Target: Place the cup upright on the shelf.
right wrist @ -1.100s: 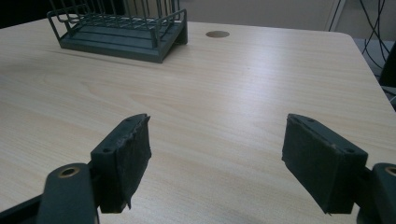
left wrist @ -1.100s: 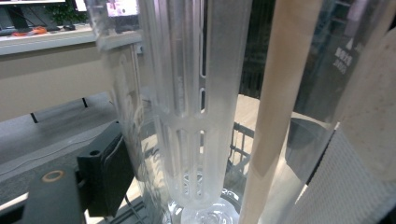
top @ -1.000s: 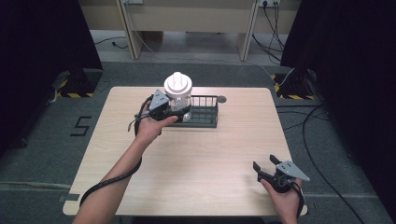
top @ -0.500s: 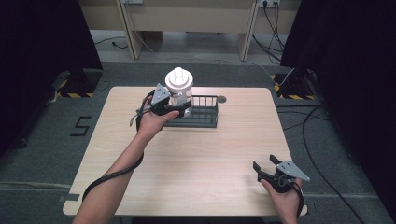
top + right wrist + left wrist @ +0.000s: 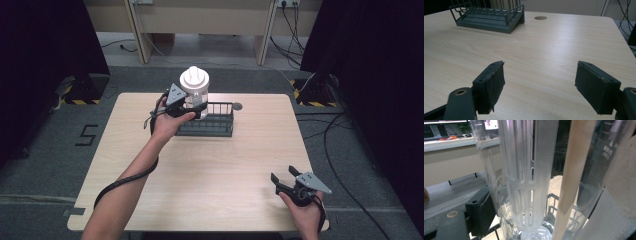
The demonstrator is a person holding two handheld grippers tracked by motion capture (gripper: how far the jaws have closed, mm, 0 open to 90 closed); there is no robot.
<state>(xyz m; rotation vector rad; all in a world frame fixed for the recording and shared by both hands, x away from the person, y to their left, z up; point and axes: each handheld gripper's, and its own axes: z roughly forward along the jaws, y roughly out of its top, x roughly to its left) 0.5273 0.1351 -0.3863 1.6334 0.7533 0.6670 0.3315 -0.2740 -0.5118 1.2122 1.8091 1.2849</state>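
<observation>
Left gripper (image 5: 192, 111) clamps clear plastic jug with white lid (image 5: 194, 88) above dark wire rack (image 5: 210, 122).
Lowering it upright and slowly seems best; right gripper (image 5: 540, 87) rests wide open, empty.

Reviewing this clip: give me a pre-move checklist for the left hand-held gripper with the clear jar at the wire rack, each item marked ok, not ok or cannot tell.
1. Left hand-held gripper shut on the clear plastic jar with the white ribbed lid: ok.
2. Jar upright: ok.
3. Jar over the left end of the dark wire rack: ok.
4. Jar bottom resting on the rack floor: cannot tell, the hand hides it.
5. Right hand-held gripper open, near the front right corner of the light wooden table, away from the rack: ok.
6. Rack standing flat on the table: ok.
</observation>
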